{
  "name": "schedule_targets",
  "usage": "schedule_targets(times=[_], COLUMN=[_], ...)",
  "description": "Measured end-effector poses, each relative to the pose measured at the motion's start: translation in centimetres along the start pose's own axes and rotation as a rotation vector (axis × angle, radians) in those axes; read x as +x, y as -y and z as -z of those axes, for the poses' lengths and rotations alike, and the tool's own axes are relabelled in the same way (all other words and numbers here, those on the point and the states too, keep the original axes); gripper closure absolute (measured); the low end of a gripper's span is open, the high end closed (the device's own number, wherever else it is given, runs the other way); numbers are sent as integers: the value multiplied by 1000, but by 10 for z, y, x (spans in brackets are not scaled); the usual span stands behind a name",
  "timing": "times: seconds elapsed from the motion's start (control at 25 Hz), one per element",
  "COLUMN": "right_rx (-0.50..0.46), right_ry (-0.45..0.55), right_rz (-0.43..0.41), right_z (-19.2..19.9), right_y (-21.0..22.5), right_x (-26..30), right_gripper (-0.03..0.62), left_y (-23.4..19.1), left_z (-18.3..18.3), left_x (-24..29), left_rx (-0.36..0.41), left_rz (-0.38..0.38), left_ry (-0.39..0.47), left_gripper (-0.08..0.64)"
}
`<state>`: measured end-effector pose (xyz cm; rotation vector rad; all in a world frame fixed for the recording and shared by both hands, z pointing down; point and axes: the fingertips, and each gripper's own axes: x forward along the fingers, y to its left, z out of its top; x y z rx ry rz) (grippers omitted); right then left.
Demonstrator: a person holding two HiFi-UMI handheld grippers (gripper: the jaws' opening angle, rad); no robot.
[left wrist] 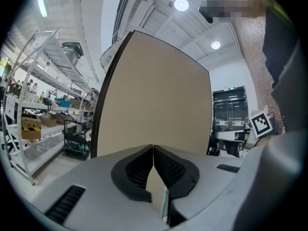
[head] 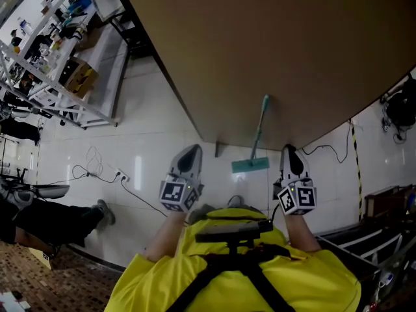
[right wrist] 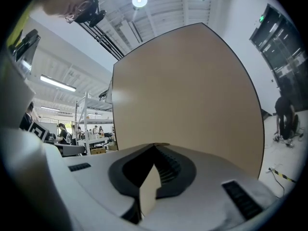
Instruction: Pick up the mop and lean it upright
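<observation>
My left tool [head: 189, 152] and right tool [head: 290, 153] are both closed, empty; the mop [head: 259, 132] leans against the board [head: 273, 44] ahead.

Round ceiling lamps [left wrist: 181, 4] and a long tube light [right wrist: 57, 83] light the hall evenly from overhead, and they burn out to white discs. In the head view the white tiled floor [head: 149, 142] gives back soft pale glints, while the lower left corner is dim. Both gripper views bend strongly at the edges and go black in the corners, and the left claw [left wrist: 153, 147] and right claw [right wrist: 155, 147], close to the lens, look soft.
</observation>
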<state>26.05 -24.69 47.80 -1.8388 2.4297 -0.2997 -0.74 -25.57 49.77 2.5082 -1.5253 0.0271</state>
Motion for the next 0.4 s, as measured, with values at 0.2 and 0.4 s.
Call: schedule_targets(times=[0.2,0.4], right_rx=[13,18], right_ry=[-19,-42], right_rz=[-15,-21], right_z=[8,14], right_y=[-1,-7], right_x=[4,3], right_gripper=[584,584], left_y=[0,0], left_z=[2,0], left_x=[-2,-6], left_rx=[2,-2], left_rz=[-2,3], left_ry=[3,0], left_gripper=[551,551])
